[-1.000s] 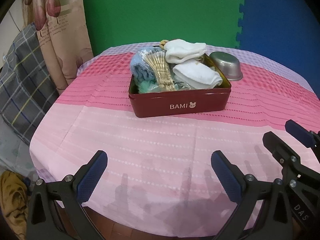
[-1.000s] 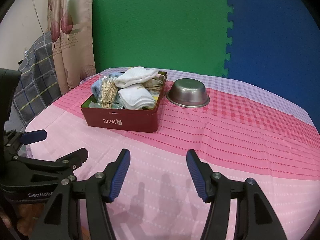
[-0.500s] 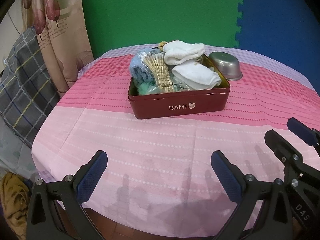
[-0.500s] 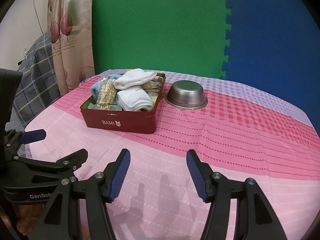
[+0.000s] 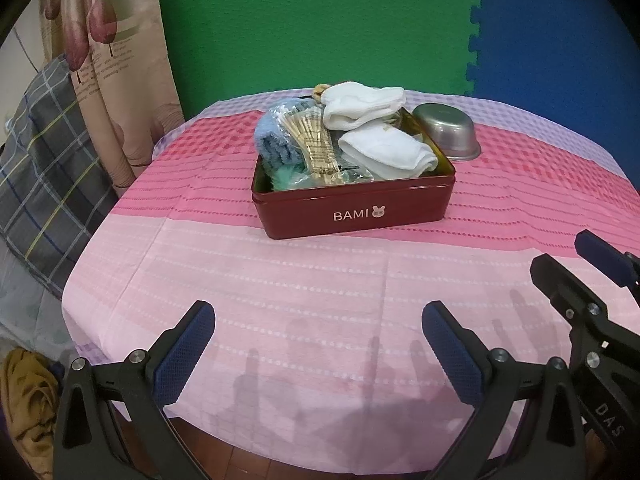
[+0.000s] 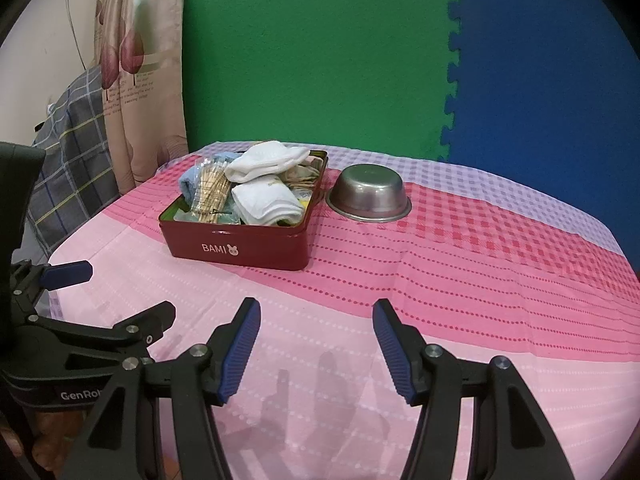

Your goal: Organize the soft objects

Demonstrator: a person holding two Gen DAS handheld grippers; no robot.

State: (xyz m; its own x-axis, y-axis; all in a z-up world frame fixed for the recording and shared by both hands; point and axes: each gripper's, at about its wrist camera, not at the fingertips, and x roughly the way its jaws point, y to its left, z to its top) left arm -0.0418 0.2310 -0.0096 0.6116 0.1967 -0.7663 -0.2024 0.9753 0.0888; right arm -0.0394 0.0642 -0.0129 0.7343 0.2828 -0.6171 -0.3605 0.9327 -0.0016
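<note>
A dark red BAMI tin [image 5: 352, 212] [image 6: 236, 246] stands on the pink tablecloth. It holds two white rolled socks [image 5: 386, 152] [image 6: 268, 200], a blue cloth [image 5: 276, 144], a bag of wooden sticks [image 5: 316, 144] [image 6: 210, 194] and other soft items. My left gripper [image 5: 318, 354] is open and empty, near the table's front edge, well short of the tin. My right gripper [image 6: 316, 346] is open and empty, also near the front edge. It shows at the right of the left wrist view [image 5: 580, 280].
A steel bowl [image 5: 446, 130] [image 6: 370, 196] sits just right of the tin. A curtain [image 5: 116, 80] and a plaid cloth [image 5: 44, 168] are left of the table. Green and blue foam mats [image 6: 320, 60] line the wall behind.
Both grippers have drawn back and risen slightly, so the tin looks a little farther away. Both stay open and empty. Nothing on the table has moved.
</note>
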